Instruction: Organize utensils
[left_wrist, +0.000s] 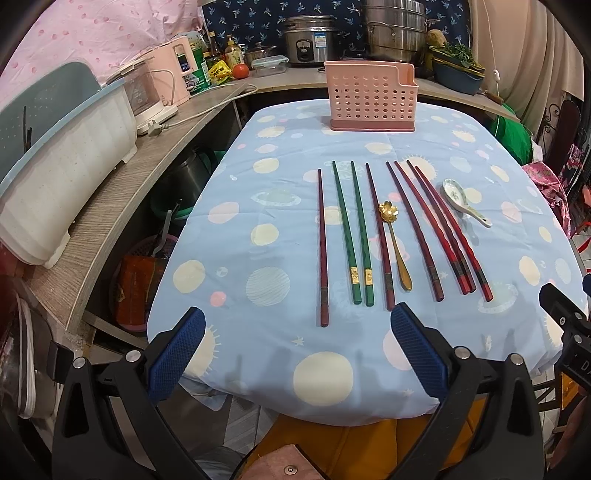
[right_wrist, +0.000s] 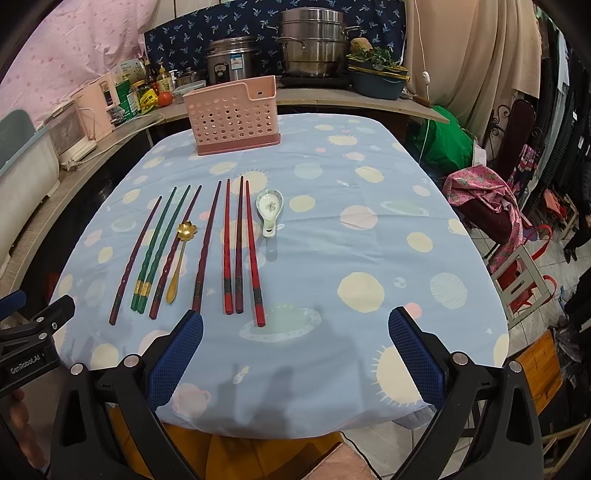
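Observation:
Several chopsticks lie side by side on the blue tablecloth (left_wrist: 280, 221): a green pair (left_wrist: 352, 229), dark red ones (left_wrist: 322, 243) and brighter red ones (left_wrist: 448, 229). A gold flower spoon (left_wrist: 395, 243) lies among them and a white ceramic spoon (left_wrist: 463, 201) to their right. A pink perforated utensil holder (left_wrist: 371, 98) stands upright at the far end. My left gripper (left_wrist: 297, 325) is open and empty at the near edge, just short of the chopstick ends. My right gripper (right_wrist: 295, 328) is open and empty, to the right of the chopsticks (right_wrist: 240, 243); the holder (right_wrist: 232, 114) is far left there.
A wooden counter (left_wrist: 122, 192) curves along the left and back, holding a white dish rack (left_wrist: 62, 177), appliances, bottles, a rice cooker (left_wrist: 310, 40) and steel pots. Chairs and pink cloth (right_wrist: 487, 199) stand right of the table. Each gripper's body shows at the other view's edge.

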